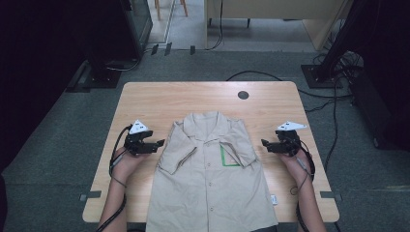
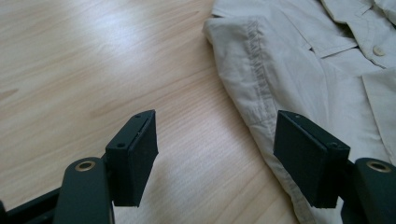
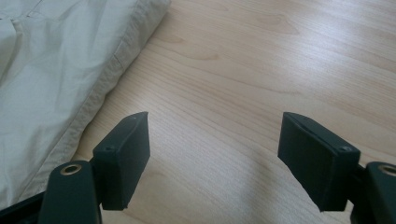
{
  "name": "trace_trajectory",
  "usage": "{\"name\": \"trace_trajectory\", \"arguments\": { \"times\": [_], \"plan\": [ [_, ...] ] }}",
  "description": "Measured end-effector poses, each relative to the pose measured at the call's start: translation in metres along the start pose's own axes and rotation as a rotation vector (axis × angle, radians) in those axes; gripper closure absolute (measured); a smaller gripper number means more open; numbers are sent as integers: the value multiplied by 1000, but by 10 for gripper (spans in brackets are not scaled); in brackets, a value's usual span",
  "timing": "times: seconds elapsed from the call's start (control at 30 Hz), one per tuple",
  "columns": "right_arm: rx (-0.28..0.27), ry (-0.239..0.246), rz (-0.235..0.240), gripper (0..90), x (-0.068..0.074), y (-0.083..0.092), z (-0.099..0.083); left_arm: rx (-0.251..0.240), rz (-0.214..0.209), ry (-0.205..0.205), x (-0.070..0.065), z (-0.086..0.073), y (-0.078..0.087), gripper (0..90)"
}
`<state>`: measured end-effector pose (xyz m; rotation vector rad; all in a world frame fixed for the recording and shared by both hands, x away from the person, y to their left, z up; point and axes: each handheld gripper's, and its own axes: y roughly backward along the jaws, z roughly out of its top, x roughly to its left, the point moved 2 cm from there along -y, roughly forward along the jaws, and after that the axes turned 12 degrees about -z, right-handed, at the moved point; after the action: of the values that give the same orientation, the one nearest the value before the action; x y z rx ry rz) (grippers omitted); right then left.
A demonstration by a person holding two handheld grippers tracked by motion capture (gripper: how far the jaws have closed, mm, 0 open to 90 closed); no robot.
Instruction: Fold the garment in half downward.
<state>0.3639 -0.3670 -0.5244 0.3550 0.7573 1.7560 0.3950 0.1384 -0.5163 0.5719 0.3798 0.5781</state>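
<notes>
A: Where does the shirt [image 1: 210, 174] lie relative to each gripper?

B: It lies flat, front up, in the middle of the surface [image 1: 159, 96], collar toward the far edge and hem at the near edge. The left gripper [image 1: 158, 144] sits just beside the folded short sleeve [image 1: 176, 157], jaws spread with nothing between them. In the left gripper view the shirt's side edge [image 2: 261, 88] runs under the jaw at the right of that view.

A: And the other one?

B: The right gripper [image 1: 265, 143] is just beside the opposite sleeve, jaws spread too and bare wood between them. In the right gripper view the hemmed cloth edge [image 3: 112, 70] lies beyond the jaw at the left of that view.

A: The surface and room?

B: Light wood with a dark round hole [image 1: 243, 94] near the far edge. It stands on grey carpet [image 1: 53, 154], with black cables [image 1: 333, 106] trailing beside it and dark stands [image 1: 329, 63] behind.

A: Any containers?

B: The shirt's chest pocket, outlined in green [image 1: 228, 158]; what it holds I cannot tell.
</notes>
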Motion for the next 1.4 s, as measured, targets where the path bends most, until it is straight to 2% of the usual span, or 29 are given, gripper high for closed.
{"name": "trace_trajectory", "arguments": {
  "times": [0.1,0.2,0.37,0.47,0.63,0.8,0.97,1.03,1.17,1.33,1.4],
  "plan": [
    [-6,-3,17,249,0,-2,2,6,-6,-19,-1,4,-2,305],
    [-11,-9,11,274,2,-2,4,-11,6,-37,-4,6,-3,305],
    [-14,-4,-5,275,2,0,11,-39,-12,-29,-6,10,-4,304],
    [-20,-23,9,297,-2,1,18,-26,-6,-41,-8,12,-6,304],
    [-15,14,13,293,-2,-1,26,-15,-2,-49,-10,15,-10,304],
    [-6,26,8,299,1,-3,34,-22,-1,-66,-14,22,-10,304],
    [-14,4,12,322,4,-4,39,-17,-1,-83,-17,27,-13,305],
    [-17,1,12,331,4,-5,39,-16,-3,-84,-17,28,-15,305],
    [-22,-13,12,358,5,-5,40,-24,-28,-60,-18,31,-18,305],
    [-22,-22,21,383,4,-7,42,-7,-14,-70,-19,32,-24,305],
    [-22,-22,25,384,6,-8,42,-16,-10,-68,-21,33,-25,305]
  ]
}}
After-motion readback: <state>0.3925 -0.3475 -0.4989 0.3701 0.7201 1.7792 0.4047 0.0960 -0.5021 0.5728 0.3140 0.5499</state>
